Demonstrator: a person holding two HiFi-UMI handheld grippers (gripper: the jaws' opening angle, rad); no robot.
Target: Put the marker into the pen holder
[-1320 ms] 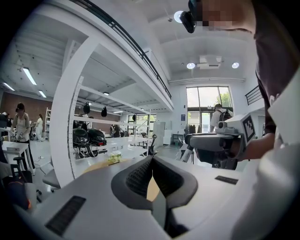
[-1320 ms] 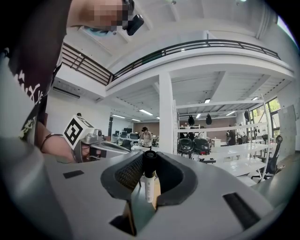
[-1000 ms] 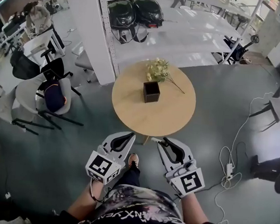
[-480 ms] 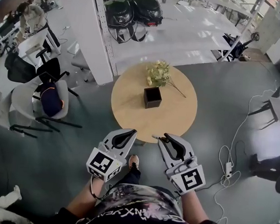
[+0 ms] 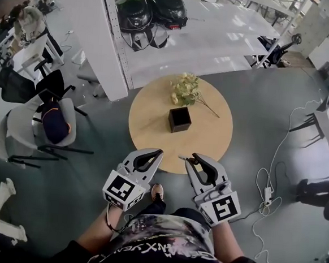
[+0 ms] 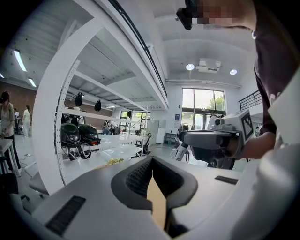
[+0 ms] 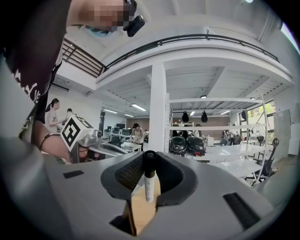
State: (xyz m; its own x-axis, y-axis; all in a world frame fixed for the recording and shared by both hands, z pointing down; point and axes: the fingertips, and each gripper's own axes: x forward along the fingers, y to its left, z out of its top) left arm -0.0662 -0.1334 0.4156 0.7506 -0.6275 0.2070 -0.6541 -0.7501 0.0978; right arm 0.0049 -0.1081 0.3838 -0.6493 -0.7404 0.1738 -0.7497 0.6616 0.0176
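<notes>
A black square pen holder point(image 5: 178, 119) stands upright near the middle of the round wooden table point(image 5: 209, 140). Just short of the table's near edge, my right gripper point(image 5: 193, 159) is shut on a white marker point(image 5: 183, 157) with a black cap; the right gripper view shows the marker point(image 7: 149, 180) pinched upright between the pads. Beside it my left gripper point(image 5: 155, 153) hovers at the same height. Its jaws are shut in the left gripper view point(image 6: 152, 172) with nothing between them. Both grippers are well short of the holder.
A bunch of pale flowers point(image 5: 186, 89) lies on the table just behind the holder. White shelving with two helmets point(image 5: 151, 12) stands beyond. Chairs point(image 5: 46, 125) sit to the left, a cable and power strip point(image 5: 267, 194) lie on the floor at right.
Both grippers have crept forward to the table's near edge, the marker still held. The head view has shifted slightly, and a person's legs have come into the lower left.
</notes>
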